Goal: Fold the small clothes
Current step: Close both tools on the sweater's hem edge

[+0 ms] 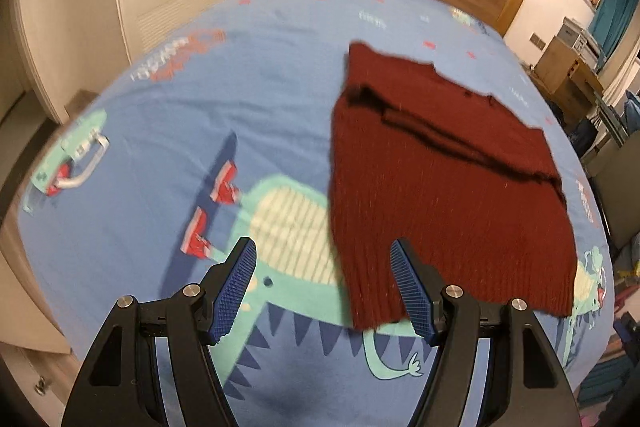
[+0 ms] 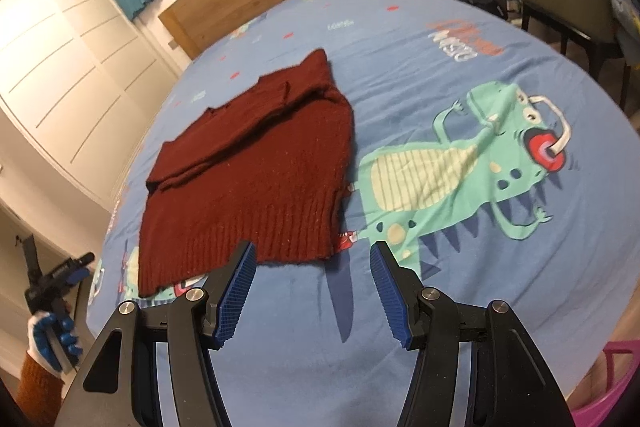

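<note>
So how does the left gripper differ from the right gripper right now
The left gripper has the red sweater's ribbed hem showing between its blue pads; the right gripper frames bare blue bedsheet, with the sweater off to its left. Both stand open, empty, above the bed.

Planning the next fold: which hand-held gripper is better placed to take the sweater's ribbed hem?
Probably the left hand-held gripper: its open jaws hover over the near hem corner of the maroon sweater. The right hand-held gripper mostly faces bare sheet.
</note>
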A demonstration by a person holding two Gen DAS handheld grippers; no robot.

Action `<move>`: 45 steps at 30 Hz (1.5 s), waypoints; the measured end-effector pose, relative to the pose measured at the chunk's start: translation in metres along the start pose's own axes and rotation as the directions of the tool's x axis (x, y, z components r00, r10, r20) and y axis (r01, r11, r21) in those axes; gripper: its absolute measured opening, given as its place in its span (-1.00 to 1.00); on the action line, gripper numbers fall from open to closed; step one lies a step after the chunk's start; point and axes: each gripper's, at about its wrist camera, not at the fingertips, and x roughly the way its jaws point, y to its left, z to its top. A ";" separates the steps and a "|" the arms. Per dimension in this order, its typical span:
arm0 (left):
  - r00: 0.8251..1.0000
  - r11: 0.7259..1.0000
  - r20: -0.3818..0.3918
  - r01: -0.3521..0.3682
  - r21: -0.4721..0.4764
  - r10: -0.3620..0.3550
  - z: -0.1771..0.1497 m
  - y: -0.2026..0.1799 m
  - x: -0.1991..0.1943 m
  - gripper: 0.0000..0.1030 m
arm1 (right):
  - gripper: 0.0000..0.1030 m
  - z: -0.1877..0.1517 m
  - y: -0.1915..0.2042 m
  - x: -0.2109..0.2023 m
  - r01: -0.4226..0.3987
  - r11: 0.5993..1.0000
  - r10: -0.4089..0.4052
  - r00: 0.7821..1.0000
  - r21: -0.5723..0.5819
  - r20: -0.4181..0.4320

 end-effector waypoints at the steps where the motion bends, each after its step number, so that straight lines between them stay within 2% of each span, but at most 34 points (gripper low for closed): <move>1: 1.000 1.000 -0.015 0.003 -0.004 -0.003 -0.003 0.000 0.007 0.24 | 0.18 0.001 0.000 0.007 -0.001 1.000 0.001 1.000 0.001 -0.012; 12: 0.982 0.998 -0.177 0.056 -0.035 -0.061 -0.014 0.000 0.081 0.24 | 0.18 0.013 -0.003 0.091 0.010 1.000 -0.008 0.989 0.017 -0.145; 18: 0.966 0.988 -0.211 0.147 -0.041 -0.153 -0.014 -0.004 0.094 0.25 | 0.18 0.015 -0.010 0.133 0.003 0.999 0.007 0.979 0.050 -0.203; 24: 0.924 0.951 -0.226 0.290 -0.111 -0.308 -0.011 -0.001 0.095 0.26 | 0.21 0.016 -0.013 0.156 -0.032 0.997 0.047 0.972 0.070 -0.231; 27: 0.887 0.914 -0.229 0.370 -0.167 -0.401 -0.008 0.004 0.096 0.26 | 0.21 0.019 -0.011 0.161 -0.062 0.996 0.077 0.970 0.071 -0.232; 29: 0.854 0.880 -0.227 0.426 -0.209 -0.467 -0.008 0.010 0.099 0.26 | 0.21 0.020 -0.010 0.164 -0.087 0.993 0.103 0.967 0.077 -0.235; 36: 0.790 0.806 -0.203 0.515 -0.293 -0.579 -0.002 0.024 0.103 0.25 | 0.21 0.023 -0.008 0.173 -0.149 0.983 0.170 0.957 0.108 -0.237; 40: 0.767 0.786 -0.206 0.543 -0.297 -0.608 -0.002 0.025 0.102 0.22 | 0.12 0.024 -0.006 0.178 -0.192 0.972 0.219 0.947 0.134 -0.236; 41: 0.767 0.786 -0.206 0.544 -0.295 -0.608 -0.001 0.025 0.103 0.21 | 0.09 0.024 -0.005 0.181 -0.203 0.969 0.232 0.943 0.140 -0.238; 43: 0.767 0.784 -0.202 0.544 -0.299 -0.609 -0.001 0.026 0.102 0.11 | -0.10 0.024 -0.005 0.183 -0.223 0.962 0.256 0.937 0.157 -0.238; 45: 0.761 0.775 -0.198 0.546 -0.318 -0.618 -0.001 0.028 0.106 -0.15 | -0.25 0.024 -0.008 0.185 -0.236 0.955 0.275 0.931 0.179 -0.241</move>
